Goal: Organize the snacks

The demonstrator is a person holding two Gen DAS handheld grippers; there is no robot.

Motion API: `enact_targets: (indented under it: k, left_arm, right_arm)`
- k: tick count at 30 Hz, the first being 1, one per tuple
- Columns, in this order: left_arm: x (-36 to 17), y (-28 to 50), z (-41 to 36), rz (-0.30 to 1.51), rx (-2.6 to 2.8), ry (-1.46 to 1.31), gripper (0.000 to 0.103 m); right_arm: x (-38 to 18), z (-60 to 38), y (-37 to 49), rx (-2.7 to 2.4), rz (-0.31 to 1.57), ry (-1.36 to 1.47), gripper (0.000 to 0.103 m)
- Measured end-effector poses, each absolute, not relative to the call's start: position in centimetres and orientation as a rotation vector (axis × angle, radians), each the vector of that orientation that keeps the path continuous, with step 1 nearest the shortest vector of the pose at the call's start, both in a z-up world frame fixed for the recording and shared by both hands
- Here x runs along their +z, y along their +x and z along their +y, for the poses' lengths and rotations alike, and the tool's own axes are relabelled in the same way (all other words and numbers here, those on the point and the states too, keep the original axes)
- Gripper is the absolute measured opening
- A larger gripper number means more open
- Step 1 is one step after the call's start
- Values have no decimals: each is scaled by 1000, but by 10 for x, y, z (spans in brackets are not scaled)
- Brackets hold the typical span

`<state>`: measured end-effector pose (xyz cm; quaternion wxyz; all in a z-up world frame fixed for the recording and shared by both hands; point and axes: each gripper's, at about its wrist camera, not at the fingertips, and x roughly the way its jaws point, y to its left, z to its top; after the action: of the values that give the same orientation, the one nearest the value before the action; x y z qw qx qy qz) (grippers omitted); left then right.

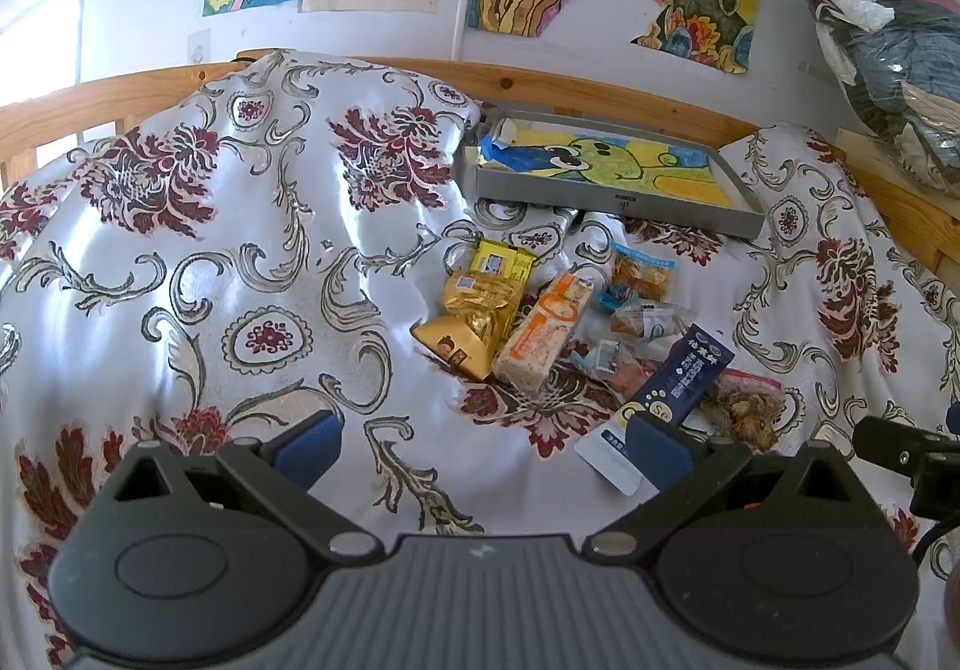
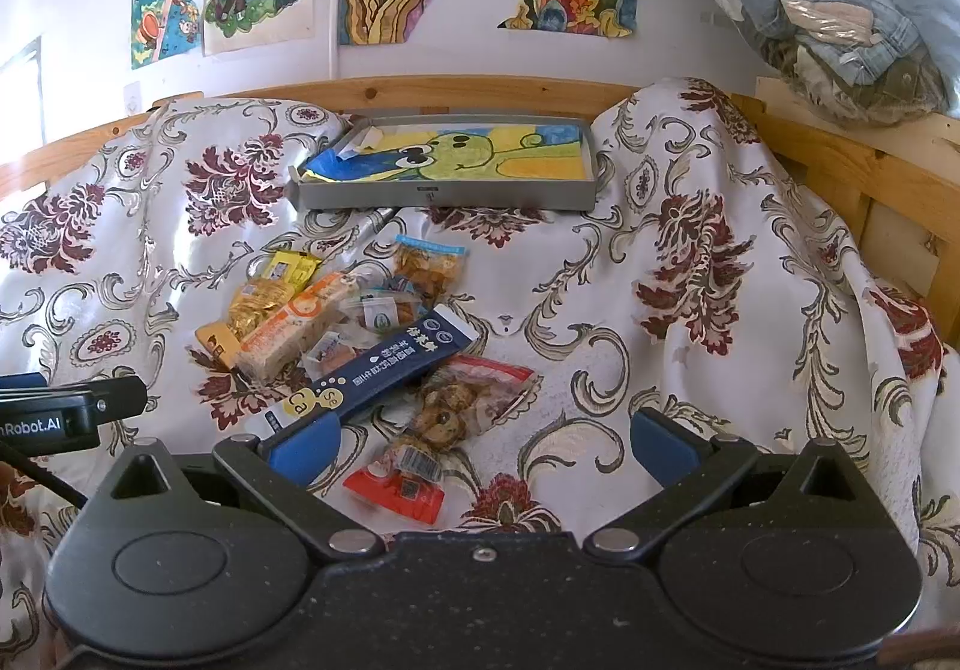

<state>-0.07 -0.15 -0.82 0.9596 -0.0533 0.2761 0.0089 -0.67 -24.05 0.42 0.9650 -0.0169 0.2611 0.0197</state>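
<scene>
Right wrist view has my right gripper (image 2: pixel 480 448) spread wide and empty above the bed's flowered cover (image 2: pixel 690 262), with the red-ended snack bag (image 2: pixel 447 418) lying between and just ahead of its fingers. My left gripper (image 1: pixel 480 451) is likewise released and holds nothing; it hovers over bare cover with the snack pile (image 1: pixel 558 334) ahead and to its right.

The snacks lie loose in a heap on the cover, near the grey tray (image 2: pixel 444 193) that stands beyond them by the wooden bed rail, a child's drawing lining its bottom. I take that tray to be where they should go.

All of these look light. The dark blue sachet (image 2: pixel 384 370) is long, flat and thin, and overlaps its neighbours; I would pinch it across its narrow width near one free end. The orange-wrapped bar (image 1: pixel 543 337) looks firmer and blocky, so a grip across its middle should hold. The gold foil packs (image 1: pixel 474 316) and the clear pouches seem crinkly and slippery, with crushable contents; a gentle squeeze on a sealed edge suits them better. The soft, wrinkled cover gives underneath, so a finger may snag cloth.
</scene>
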Motion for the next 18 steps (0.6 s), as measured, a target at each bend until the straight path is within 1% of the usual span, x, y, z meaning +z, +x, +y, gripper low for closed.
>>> enact_targets:
  k: [18]
  left_arm:
    - [-9, 2, 3, 589, 25, -131, 103]
  right_arm:
    - [0, -241, -5, 35, 534, -44, 102]
